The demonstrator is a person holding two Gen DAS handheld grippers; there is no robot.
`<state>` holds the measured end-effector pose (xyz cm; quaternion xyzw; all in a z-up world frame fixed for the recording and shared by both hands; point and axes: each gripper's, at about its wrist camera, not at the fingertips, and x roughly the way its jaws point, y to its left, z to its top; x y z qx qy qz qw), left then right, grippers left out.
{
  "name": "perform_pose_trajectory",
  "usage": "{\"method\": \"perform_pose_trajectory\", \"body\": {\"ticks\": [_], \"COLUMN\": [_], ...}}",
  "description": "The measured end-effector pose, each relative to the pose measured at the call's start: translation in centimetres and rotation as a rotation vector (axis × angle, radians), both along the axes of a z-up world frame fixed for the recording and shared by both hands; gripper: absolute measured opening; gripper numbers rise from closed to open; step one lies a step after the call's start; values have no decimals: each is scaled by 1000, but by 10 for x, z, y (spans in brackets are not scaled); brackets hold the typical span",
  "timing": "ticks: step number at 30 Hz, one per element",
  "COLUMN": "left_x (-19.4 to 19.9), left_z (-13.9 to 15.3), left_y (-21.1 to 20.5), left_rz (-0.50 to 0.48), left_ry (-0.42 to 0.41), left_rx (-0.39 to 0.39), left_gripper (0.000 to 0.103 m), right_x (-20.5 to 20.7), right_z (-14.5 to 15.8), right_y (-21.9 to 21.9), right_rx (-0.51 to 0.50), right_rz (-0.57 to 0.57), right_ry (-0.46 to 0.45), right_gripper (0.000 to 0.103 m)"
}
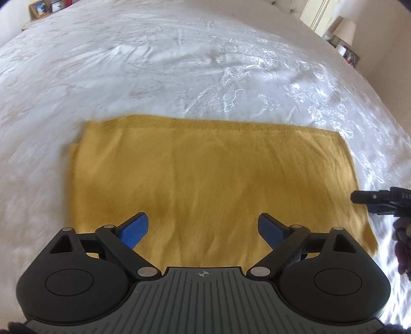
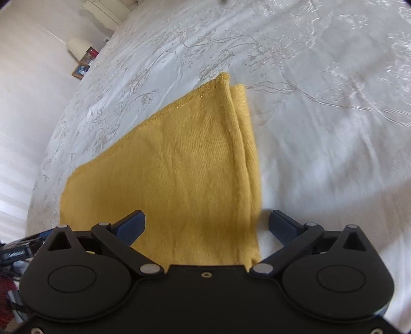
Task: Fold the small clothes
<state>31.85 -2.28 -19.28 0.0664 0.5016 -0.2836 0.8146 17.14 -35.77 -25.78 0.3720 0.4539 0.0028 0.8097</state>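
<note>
A mustard-yellow knit garment (image 1: 210,177) lies flat on the white bedspread (image 1: 154,64), folded into a rough rectangle. My left gripper (image 1: 203,228) is open and empty above its near edge, blue pads spread wide. In the right wrist view the garment (image 2: 179,164) shows a layered folded edge along its right side. My right gripper (image 2: 206,226) is open and empty over the near right corner of the garment. Part of the right gripper shows at the right edge of the left wrist view (image 1: 380,201).
The embroidered white bedspread (image 2: 321,90) spreads around the garment. A lamp (image 1: 345,32) and small items stand on a bedside table at the far right. Picture frames (image 1: 39,7) stand at the far left. A dark purple cloth (image 1: 403,249) lies at the right edge.
</note>
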Motion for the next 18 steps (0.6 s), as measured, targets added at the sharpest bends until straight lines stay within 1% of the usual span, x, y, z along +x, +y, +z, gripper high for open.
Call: {"method": "perform_pose_trajectory", "body": {"ticks": [3, 5, 6, 7, 8, 10, 12, 15, 18], "left_x": [12, 23, 28, 34, 39, 45, 45, 41, 37], "left_z": [-10, -17, -20, -24, -26, -32, -35, -37, -38], "left_y": [-17, -31, -37, -43, -48, -62, -72, -77, -75], "left_rz": [-7, 4, 12, 20, 28, 36, 30, 45, 56], "left_ry": [20, 20, 21, 28, 37, 47, 31, 15, 8], "left_rx": [14, 54, 68, 84, 101, 162, 219, 246, 245], "left_gripper": [93, 94, 96, 102, 103, 103, 103, 103, 103], "right_x": [13, 21, 25, 29, 31, 35, 37, 38, 37], "right_z": [-4, -5, -6, -7, -7, -9, -9, -8, -5], "right_y": [-2, -3, -4, -5, -5, -5, -3, 4, 18], "right_rx": [8, 17, 19, 21, 24, 26, 19, -30, -124], "right_rz": [31, 48, 55, 60, 65, 70, 67, 76, 120], "right_ry": [-12, -15, -15, -17, -17, -18, -20, -24, -33], "right_gripper": [103, 103, 103, 103, 103, 103, 103, 103, 103]}}
